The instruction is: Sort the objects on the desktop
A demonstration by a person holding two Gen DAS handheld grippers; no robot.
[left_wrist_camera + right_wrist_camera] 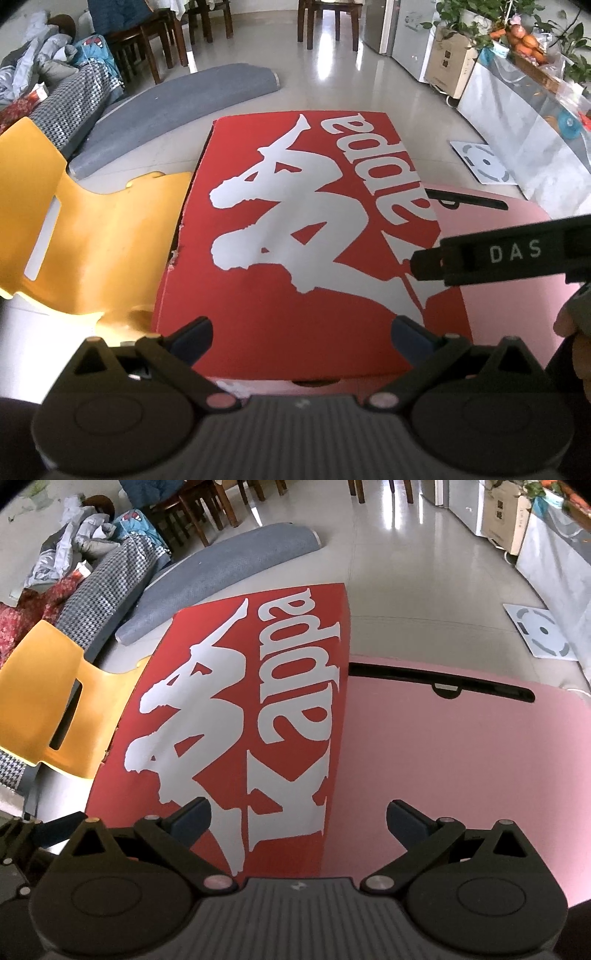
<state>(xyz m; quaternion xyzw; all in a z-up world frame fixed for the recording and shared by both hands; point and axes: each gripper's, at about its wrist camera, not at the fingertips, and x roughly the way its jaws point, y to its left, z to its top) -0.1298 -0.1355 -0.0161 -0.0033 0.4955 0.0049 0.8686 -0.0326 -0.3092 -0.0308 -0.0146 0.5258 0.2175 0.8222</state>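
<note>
A red shoebox lid with a white logo [306,240] lies closed on the left part of a pink table [517,306]. It also shows in the right wrist view [236,716], with the pink table [461,768] to its right. My left gripper [301,334] is open and empty over the lid's near edge. My right gripper [298,816] is open and empty over the lid's near right edge. The right gripper's black finger [498,254], marked DAS, reaches in from the right in the left wrist view.
A yellow plastic chair [74,236] stands left of the box and shows in the right wrist view [40,701]. A black slot with a handle [443,686] runs along the table's far edge. A grey mat [173,110], clothes and wooden chairs lie beyond on the tiled floor.
</note>
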